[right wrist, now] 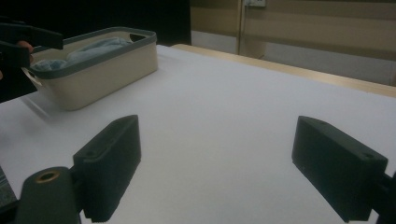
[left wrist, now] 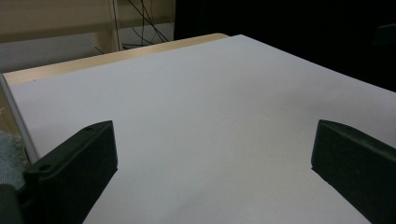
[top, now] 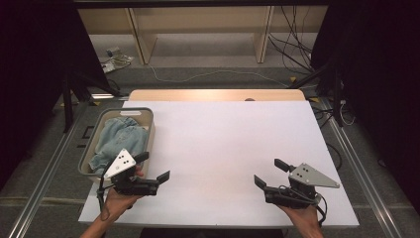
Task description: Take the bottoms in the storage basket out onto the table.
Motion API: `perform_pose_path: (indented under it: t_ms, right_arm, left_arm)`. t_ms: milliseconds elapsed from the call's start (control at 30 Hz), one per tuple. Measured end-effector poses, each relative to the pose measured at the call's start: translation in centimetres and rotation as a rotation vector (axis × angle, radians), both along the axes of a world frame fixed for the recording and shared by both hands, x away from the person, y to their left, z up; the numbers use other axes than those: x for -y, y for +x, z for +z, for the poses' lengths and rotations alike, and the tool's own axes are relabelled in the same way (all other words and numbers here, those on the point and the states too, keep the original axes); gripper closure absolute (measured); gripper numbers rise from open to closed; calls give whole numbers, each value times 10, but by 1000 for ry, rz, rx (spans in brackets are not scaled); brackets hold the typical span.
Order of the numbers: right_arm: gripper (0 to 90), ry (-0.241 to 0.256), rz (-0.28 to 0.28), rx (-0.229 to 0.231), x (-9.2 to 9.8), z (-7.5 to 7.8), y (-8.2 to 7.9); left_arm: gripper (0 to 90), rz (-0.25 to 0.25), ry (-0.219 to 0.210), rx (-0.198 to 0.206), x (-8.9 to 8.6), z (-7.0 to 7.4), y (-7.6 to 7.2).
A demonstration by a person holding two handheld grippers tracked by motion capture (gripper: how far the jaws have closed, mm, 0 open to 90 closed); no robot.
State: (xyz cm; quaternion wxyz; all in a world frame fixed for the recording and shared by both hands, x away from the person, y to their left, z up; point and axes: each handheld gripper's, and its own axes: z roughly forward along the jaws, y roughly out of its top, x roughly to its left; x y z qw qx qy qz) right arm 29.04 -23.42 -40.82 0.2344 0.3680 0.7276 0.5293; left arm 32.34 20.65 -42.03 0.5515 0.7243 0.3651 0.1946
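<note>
Left gripper (top: 154,166) lower left of high view, jaws wide, empty, just beside basket (top: 144,115). Right gripper (top: 270,173) lower right, jaws wide, empty, over bare white desk (top: 223,144). Blue cloth (top: 116,141) heaped in basket, left edge of desk. Risks, as judged: left jaw knocks basket rim, light basket slides off desk edge; cloth snags rim on lift, drags basket along.

In front of me stands a rectangular table with a pale wooden top (top: 218,94), nearly all of it covered by a smooth white sheet (top: 223,148); a strip of bare wood shows along the far edge, in the upper middle of the high view. At the left edge of the sheet sits a cream plastic basket with a grey rim (top: 146,115), holding crumpled light-blue denim cloth (top: 116,141). In my right gripper view the basket sits at the upper left.
</note>
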Motion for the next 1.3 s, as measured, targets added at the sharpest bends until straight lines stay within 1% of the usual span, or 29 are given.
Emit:
perform_pose_path:
  t_ms: [100,133,167,233,267,333,467,667,800,867,933,1000,1033,1067,1167,1233,1300]
  right_arm:
    - [168,-1,-2,2,0,0,0]
    - [168,1,-1,2,0,0,0]
    - [168,1,0,3,0,0,0]
    - [168,-1,0,4,-1,0,0]
    - [168,-1,1,5,-1,0,0]
    - [168,1,2,5,-1,0,0]
    - [169,0,2,5,-1,-1,0]
    - [170,4,-1,4,-1,-1,0]
    - [170,-1,1,4,-1,-1,1]
    - [170,2,3,6,-2,-1,0]
    - [170,4,4,7,-2,-1,0]
    - [170,3,4,5,-2,-1,0]
    - [170,3,3,5,-2,-1,0]
    - [170,4,2,4,-1,-1,1]
    - [170,-1,2,2,-1,-1,1]
    - [170,5,2,4,-1,0,0]
    - [170,5,3,4,-1,0,1]
  left_arm:
    - [0,18,0,7,2,2,4]
    - [0,31,14,7,4,2,7]
    - [0,36,22,6,4,2,9]
    - [0,35,19,-2,5,1,10]
    - [0,35,25,-10,6,0,12]
    - [0,42,31,-13,7,0,13]
    - [0,53,21,-7,10,3,16]
    - [0,34,20,1,23,10,19]
    - [0,25,56,-1,29,10,26]
    - [0,26,59,-17,31,11,31]
    - [0,23,63,-18,33,11,35]
    - [0,24,55,-24,36,12,37]
    - [0,22,41,-33,37,12,39]
    - [0,23,37,-35,37,13,40]
    - [0,29,49,-32,40,14,45]
    - [0,36,43,-39,43,16,51]
    - [0,34,44,-41,44,17,53]
